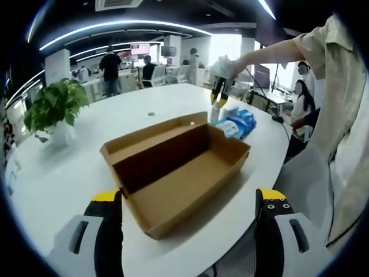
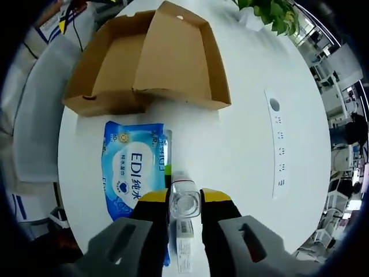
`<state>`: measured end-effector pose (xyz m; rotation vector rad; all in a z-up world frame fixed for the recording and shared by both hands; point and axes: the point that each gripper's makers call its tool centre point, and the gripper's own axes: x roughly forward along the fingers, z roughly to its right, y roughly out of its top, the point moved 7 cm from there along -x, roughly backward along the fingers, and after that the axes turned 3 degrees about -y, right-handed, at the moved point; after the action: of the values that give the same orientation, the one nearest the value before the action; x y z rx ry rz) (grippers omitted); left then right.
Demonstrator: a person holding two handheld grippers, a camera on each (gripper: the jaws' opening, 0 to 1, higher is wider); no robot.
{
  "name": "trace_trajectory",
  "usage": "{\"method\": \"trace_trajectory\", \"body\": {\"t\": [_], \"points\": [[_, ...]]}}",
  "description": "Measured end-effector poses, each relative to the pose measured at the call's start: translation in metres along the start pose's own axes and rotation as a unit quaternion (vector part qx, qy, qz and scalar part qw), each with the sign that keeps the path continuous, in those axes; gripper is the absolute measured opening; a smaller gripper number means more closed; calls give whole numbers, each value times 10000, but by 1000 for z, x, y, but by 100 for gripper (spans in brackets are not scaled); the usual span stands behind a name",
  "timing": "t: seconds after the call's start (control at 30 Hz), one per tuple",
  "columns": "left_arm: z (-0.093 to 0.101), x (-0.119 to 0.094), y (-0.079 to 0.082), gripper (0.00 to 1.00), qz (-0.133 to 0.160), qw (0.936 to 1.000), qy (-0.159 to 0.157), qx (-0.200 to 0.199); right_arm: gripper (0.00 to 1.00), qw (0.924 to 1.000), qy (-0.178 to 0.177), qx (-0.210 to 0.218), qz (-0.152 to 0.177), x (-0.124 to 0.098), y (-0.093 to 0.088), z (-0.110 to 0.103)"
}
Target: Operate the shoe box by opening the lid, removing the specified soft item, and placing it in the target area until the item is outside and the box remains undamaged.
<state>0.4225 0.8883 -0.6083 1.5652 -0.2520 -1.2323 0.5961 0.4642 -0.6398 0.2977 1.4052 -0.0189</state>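
The brown cardboard shoe box (image 1: 179, 173) stands open on the white table (image 1: 75, 173), its lid (image 1: 153, 135) folded back and its inside bare. My left gripper (image 1: 189, 196) is open just in front of the box, its jaws wide apart and holding nothing. A blue soft pack of wipes (image 2: 134, 167) lies on the table beside the box (image 2: 150, 57); it is also seen at the box's far right (image 1: 241, 123). My right gripper (image 2: 184, 199) points down next to the pack, shut on a small clear bottle (image 2: 184, 205). That gripper (image 1: 219, 92) shows above the pack.
A potted plant (image 1: 55, 107) stands at the table's far left. A white cable strip (image 2: 278, 138) is set into the tabletop right of the box. A person's sleeve (image 1: 340, 133) fills the right side. Desks and people are in the background.
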Motion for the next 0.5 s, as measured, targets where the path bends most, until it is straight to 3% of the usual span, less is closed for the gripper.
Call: {"method": "trace_trajectory", "body": {"t": [0.3, 0.5], "points": [[-3, 2, -4, 94, -79, 9999, 108, -39, 18, 10000, -59, -15, 1, 0, 0, 1], [-8, 2, -9, 85, -187, 9995, 226, -146, 20, 9999, -105, -6, 5, -2, -2, 3]]}}
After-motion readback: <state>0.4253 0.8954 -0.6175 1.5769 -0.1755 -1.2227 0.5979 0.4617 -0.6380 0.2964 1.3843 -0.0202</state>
